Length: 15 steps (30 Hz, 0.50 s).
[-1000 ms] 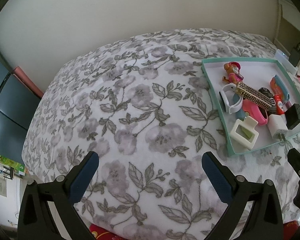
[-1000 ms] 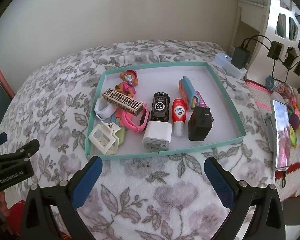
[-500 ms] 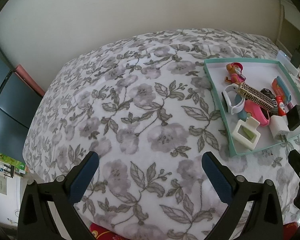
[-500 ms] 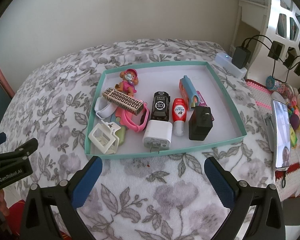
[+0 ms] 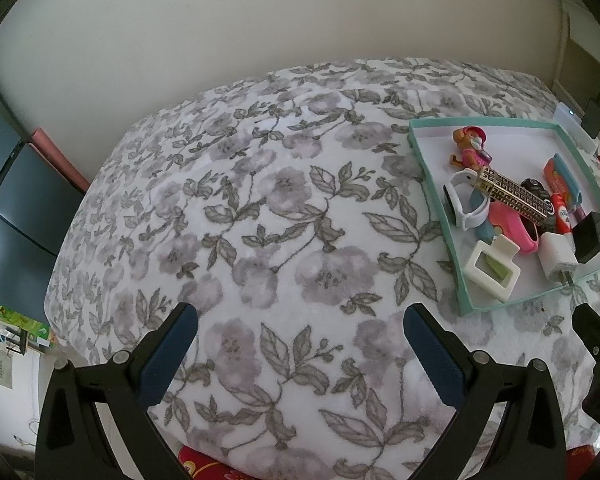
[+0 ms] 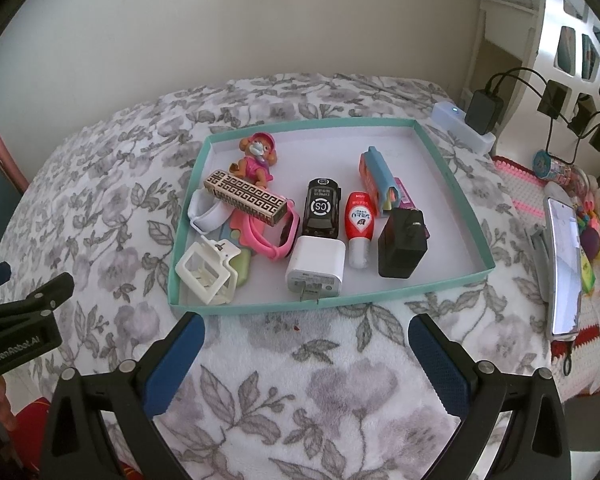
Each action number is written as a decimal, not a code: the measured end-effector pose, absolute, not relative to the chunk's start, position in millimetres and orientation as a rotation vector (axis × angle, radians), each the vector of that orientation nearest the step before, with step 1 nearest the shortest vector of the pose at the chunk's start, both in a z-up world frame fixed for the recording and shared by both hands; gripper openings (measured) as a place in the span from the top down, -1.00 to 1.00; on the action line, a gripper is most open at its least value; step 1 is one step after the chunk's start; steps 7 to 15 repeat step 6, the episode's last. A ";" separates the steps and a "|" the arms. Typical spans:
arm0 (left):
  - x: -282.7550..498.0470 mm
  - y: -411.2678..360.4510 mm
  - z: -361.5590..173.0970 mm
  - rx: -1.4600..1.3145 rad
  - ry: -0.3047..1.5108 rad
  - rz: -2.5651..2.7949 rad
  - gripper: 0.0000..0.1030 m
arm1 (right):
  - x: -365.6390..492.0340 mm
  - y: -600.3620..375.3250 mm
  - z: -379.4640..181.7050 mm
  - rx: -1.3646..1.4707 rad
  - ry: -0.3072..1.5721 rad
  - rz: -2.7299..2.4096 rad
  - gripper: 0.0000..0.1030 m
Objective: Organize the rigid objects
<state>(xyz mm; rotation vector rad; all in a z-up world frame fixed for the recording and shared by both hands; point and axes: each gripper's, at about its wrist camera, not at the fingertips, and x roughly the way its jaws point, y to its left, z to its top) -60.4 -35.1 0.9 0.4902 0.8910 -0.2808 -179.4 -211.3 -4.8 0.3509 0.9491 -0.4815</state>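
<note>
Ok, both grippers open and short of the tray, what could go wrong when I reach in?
The patterned bar rests across the pink watch and white strap; lifting either may tip it. The white charger and black charger sit close beside the red tube, so wide fingers may knock neighbours. The tray could slide on the soft blanket.

blanket point(image 6: 308, 392): soft plush cloth, matt, fuzzy nap
tray point(image 6: 452, 184): thin card — matt teal rim, smooth white floor
white charger point(image 6: 316, 268): smooth plastic, slight gloss
black charger point(image 6: 402, 246): matt plastic with metal prongs
toy car point(image 6: 322, 208): glossy black plastic
hair clip point(image 6: 208, 274): cream plastic, smooth
pink band point(image 6: 270, 240): rubbery, satin
gripper pads point(image 6: 176, 364): blue, rough-textured — matt black plastic arms
</note>
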 end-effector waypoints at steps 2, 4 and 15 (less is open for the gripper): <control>-61.0 -33.7 3.4 0.484 0.878 -0.275 -0.99 | -179.4 -211.1 -5.0 0.351 0.949 -0.482 -1.00; -61.0 -32.0 5.7 0.470 0.872 -0.279 -0.99 | -179.2 -211.1 -5.1 0.351 0.951 -0.482 -1.00; -59.8 -31.7 6.1 0.462 0.880 -0.292 -0.99 | -179.0 -211.4 -5.3 0.350 0.952 -0.482 -1.00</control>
